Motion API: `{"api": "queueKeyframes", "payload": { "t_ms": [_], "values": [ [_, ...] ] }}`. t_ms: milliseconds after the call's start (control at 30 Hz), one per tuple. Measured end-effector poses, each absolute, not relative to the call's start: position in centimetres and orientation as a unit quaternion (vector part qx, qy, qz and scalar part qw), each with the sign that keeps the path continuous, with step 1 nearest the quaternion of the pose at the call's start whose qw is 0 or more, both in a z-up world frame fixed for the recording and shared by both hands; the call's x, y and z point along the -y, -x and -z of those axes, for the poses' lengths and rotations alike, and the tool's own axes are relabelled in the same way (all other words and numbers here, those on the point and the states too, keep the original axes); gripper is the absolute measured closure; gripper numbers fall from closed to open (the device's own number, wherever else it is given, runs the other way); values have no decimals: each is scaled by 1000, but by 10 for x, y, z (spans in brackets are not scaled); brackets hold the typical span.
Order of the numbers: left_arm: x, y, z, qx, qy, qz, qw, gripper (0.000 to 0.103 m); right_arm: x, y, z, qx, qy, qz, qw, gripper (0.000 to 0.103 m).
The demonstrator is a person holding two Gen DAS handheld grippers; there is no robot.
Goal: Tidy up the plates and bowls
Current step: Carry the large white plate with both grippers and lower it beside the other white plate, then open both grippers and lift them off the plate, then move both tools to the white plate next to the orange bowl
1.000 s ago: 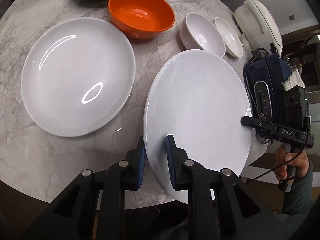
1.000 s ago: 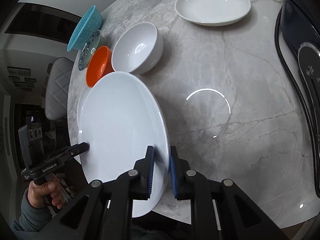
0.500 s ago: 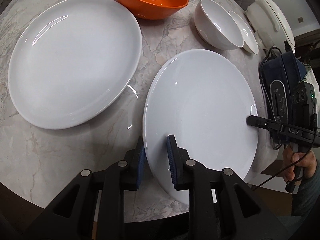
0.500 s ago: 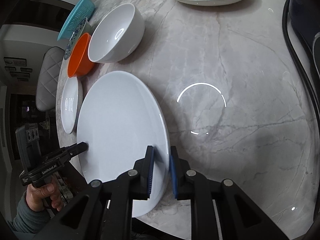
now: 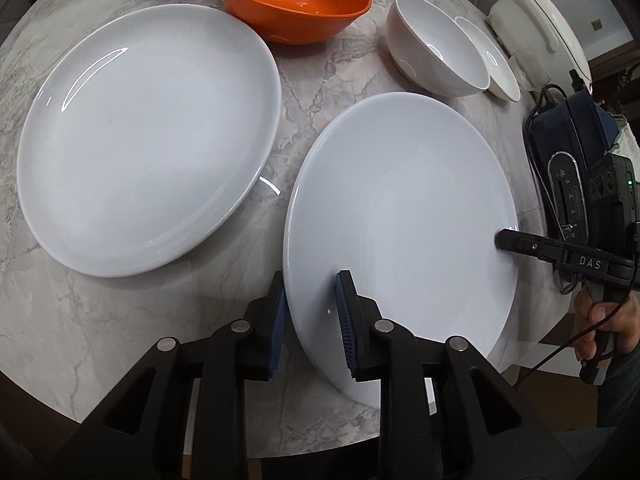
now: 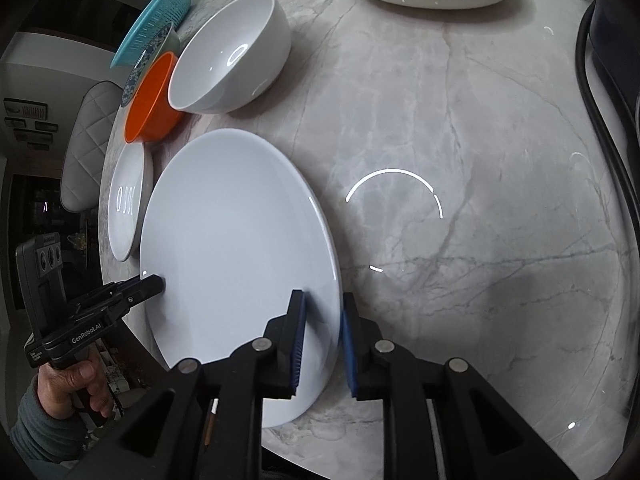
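Left gripper (image 5: 312,300) and right gripper (image 6: 322,312) straddle opposite rims of a white plate (image 5: 400,208). The right one's pads are pinched on the rim. The left one's jaws have just been opening with the rim between them, and we cannot say whether its pads are pressing.

The plate lies low over the marble table (image 5: 100,320), nearer us than the orange bowl (image 5: 292,0) and close to the table's edge. We judge it is being set down. To finish well, we would let go on both sides together, draw the pads straight back off the rim without dragging it, and keep the plate from sliding toward the edge.

A second large plate (image 5: 148,136) rests flat just in front of the orange bowl, apart from the held one. A white bowl (image 5: 436,48) and a small dish (image 5: 496,60) sit on the bowl's other side.

Only the left wrist view shows that second plate whole, along with a dark appliance (image 5: 568,160) far from the orange bowl. Only the right wrist view shows a teal basket (image 6: 156,20) behind the orange bowl and the bare marble beyond the right-hand rim.
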State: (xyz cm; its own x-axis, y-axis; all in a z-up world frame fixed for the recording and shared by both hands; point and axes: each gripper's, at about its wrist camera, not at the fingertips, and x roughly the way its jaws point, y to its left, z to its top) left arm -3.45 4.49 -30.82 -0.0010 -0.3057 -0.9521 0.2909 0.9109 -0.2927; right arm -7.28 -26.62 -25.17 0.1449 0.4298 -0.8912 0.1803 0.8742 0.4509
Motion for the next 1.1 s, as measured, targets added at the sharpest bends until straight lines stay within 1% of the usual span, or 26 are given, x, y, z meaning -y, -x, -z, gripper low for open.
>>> {"api": "queueKeyframes", "payload": {
  "t_ms": [167,233,267,300,333,367,467,500,633,700,767,800,833,867,900,1000,1100],
  "values": [
    [-41,33,310,-670,6,211,711,78,258,72,249,-646,-213,-86,728,81],
    [-41,33,310,-668,11,213,712,74,256,73,248,-644,-207,-85,732,80],
    [-43,33,310,-666,12,213,715,65,255,73,248,-642,-204,-85,734,80],
    [-46,34,309,-662,12,214,718,51,255,73,247,-641,-201,-84,736,80],
    [-47,35,308,-658,14,214,722,46,255,73,247,-640,-198,-85,738,79],
    [-48,37,307,-655,15,215,724,41,255,74,247,-637,-196,-85,740,74],
    [-51,41,308,-654,18,212,726,40,256,75,245,-629,-195,-83,748,63],
    [-51,43,307,-653,21,211,727,38,257,75,245,-628,-194,-83,749,62],
    [-55,51,291,-640,32,212,738,38,260,77,242,-624,-194,-77,753,58],
    [-59,61,275,-625,43,216,749,32,263,80,235,-613,-198,-76,761,51],
    [-65,73,259,-607,54,219,762,29,268,86,223,-592,-203,-75,776,33],
    [-69,79,252,-599,57,217,769,27,271,88,216,-580,-207,-77,784,29],
    [-74,84,247,-591,61,212,776,27,272,91,209,-567,-212,-80,792,23],
    [-81,87,243,-586,67,205,781,23,273,93,202,-554,-217,-84,799,18],
    [-91,89,239,-585,84,192,783,21,274,95,195,-541,-223,-91,805,17],
    [-126,88,225,-578,145,147,790,21,270,92,176,-517,-239,-116,814,17],
    [-158,82,201,-538,144,117,822,21,255,84,158,-494,-241,-146,823,17]
  ]
}}
